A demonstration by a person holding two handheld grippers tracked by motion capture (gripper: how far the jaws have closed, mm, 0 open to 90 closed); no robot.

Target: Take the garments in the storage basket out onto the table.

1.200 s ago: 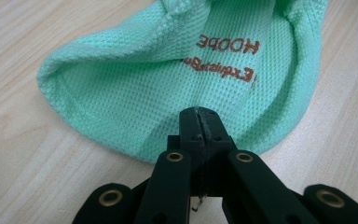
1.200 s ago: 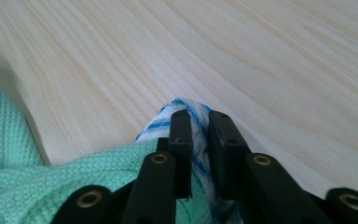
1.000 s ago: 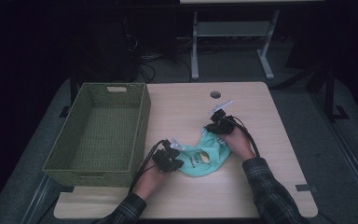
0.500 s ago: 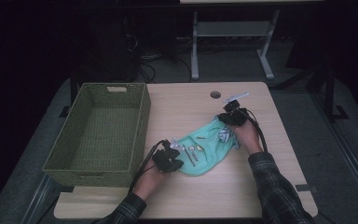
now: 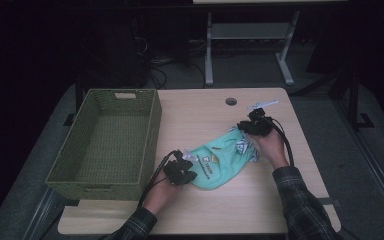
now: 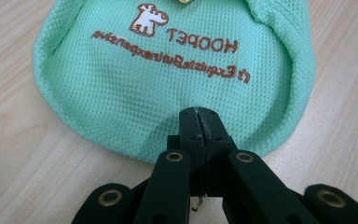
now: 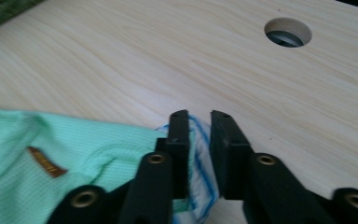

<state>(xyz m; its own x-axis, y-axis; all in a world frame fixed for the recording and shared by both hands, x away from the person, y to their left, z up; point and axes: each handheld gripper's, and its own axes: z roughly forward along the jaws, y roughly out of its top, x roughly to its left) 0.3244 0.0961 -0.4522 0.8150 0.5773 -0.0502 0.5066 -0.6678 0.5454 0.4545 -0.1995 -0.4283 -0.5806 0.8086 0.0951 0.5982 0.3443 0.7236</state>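
Note:
A mint-green pet garment (image 5: 215, 160) with brown lettering lies spread on the wooden table (image 5: 200, 115). My left gripper (image 5: 191, 171) is shut on its near rounded hem; in the left gripper view the jaws (image 6: 198, 113) pinch the green mesh (image 6: 168, 70). My right gripper (image 5: 245, 131) is at the garment's far right end. In the right gripper view its jaws (image 7: 199, 119) stand slightly apart and have just been opening, with the white, blue-edged trim (image 7: 200, 154) still between them beside the green cloth (image 7: 74, 149).
A green woven basket (image 5: 152, 130) stands empty on the table's left side. A round cable hole (image 5: 231, 101) is in the tabletop behind the garment, also in the right gripper view (image 7: 287, 32). Bare wood lies right of and in front of the garment.
My right gripper moved up and to the right, drawing the garment out from a bunched heap into a flatter, longer shape. The left gripper stayed in place on the hem.

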